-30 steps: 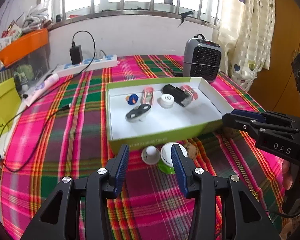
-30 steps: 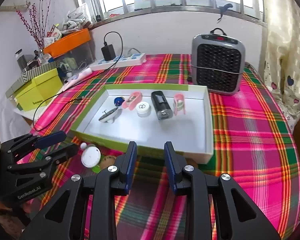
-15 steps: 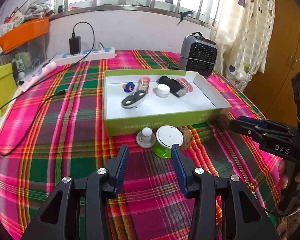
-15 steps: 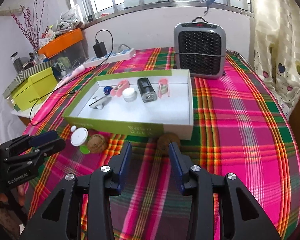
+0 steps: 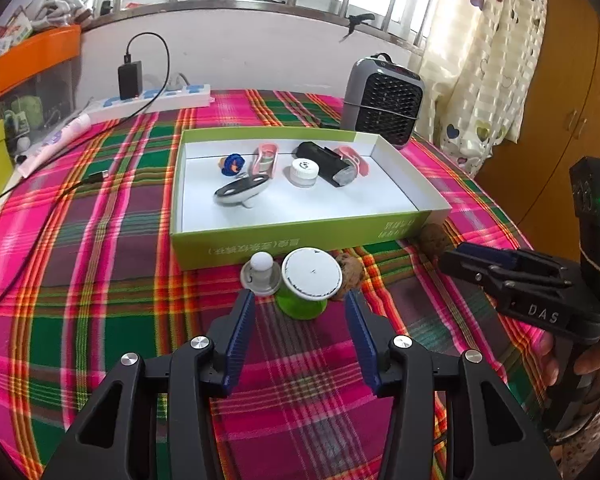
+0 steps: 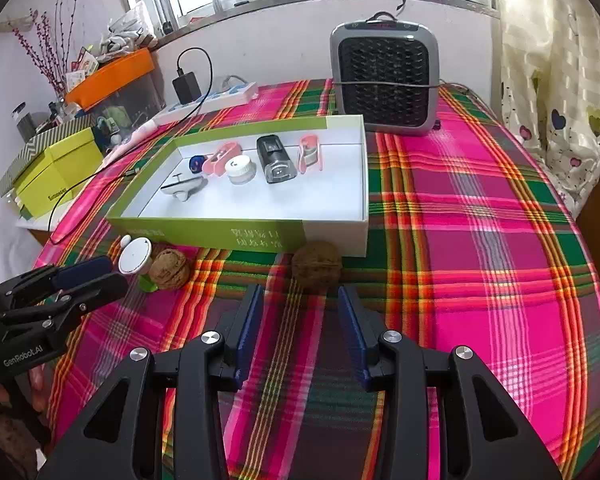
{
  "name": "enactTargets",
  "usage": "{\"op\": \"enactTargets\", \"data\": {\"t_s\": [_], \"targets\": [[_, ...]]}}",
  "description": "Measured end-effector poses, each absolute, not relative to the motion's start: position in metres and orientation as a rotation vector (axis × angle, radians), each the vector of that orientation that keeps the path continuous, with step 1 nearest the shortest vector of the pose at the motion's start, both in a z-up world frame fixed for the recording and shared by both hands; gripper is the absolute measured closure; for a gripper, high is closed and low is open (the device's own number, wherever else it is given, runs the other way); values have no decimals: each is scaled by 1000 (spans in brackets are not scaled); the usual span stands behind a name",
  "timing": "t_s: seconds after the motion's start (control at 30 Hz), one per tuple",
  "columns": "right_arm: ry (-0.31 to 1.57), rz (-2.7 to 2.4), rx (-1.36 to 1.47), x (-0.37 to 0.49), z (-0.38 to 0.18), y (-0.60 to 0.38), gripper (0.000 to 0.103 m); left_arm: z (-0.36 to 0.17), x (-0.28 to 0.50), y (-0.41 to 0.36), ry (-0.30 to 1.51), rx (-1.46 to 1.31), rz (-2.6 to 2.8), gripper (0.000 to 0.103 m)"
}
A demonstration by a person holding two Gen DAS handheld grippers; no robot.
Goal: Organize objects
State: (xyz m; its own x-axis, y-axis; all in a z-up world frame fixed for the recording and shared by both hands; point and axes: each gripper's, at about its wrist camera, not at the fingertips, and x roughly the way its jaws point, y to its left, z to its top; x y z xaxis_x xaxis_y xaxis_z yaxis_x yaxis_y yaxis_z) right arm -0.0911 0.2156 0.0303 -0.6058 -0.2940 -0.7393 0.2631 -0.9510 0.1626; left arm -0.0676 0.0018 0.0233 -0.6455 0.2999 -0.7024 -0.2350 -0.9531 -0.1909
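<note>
Presently, the table [image 6: 480,208] under its plaid cloth carries, from left to right: a yellow-green carton [image 6: 56,172] at the far left edge, a white power strip [image 5: 156,98] with a black charger plugged in near the wall, the open green-and-white box [image 5: 300,222] at centre, and a grey heater [image 6: 384,80] behind the box's right end.

Inside the box, along its far side — a blue trinket [image 5: 232,164], a pink clip [image 5: 265,158], a white jar [image 5: 305,170], a black cylinder [image 5: 326,162] and a second pink clip [image 5: 354,158]; a grey oval item [image 5: 240,192] lies nearer the front.

Outside, against the box's near wall: a small white knob [image 5: 261,270], a green cup with white lid [image 5: 310,280], a walnut [image 6: 170,274] touching the cup, and a second walnut [image 6: 317,266] further right.

The left tongs [image 5: 300,312] are opening, spread just short of the lidded cup, nothing between the pads. The right tongs [image 6: 298,312] stand spread just before the second walnut, pinching nothing.
</note>
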Motion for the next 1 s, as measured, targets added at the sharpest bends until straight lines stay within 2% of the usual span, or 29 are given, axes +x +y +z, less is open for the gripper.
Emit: {"op": "enactTargets", "data": {"t_s": [1.0], "targets": [[22,-2567,1234,-116,22,214,62,20,-87,7,-144,-1170,2651,58]]}}
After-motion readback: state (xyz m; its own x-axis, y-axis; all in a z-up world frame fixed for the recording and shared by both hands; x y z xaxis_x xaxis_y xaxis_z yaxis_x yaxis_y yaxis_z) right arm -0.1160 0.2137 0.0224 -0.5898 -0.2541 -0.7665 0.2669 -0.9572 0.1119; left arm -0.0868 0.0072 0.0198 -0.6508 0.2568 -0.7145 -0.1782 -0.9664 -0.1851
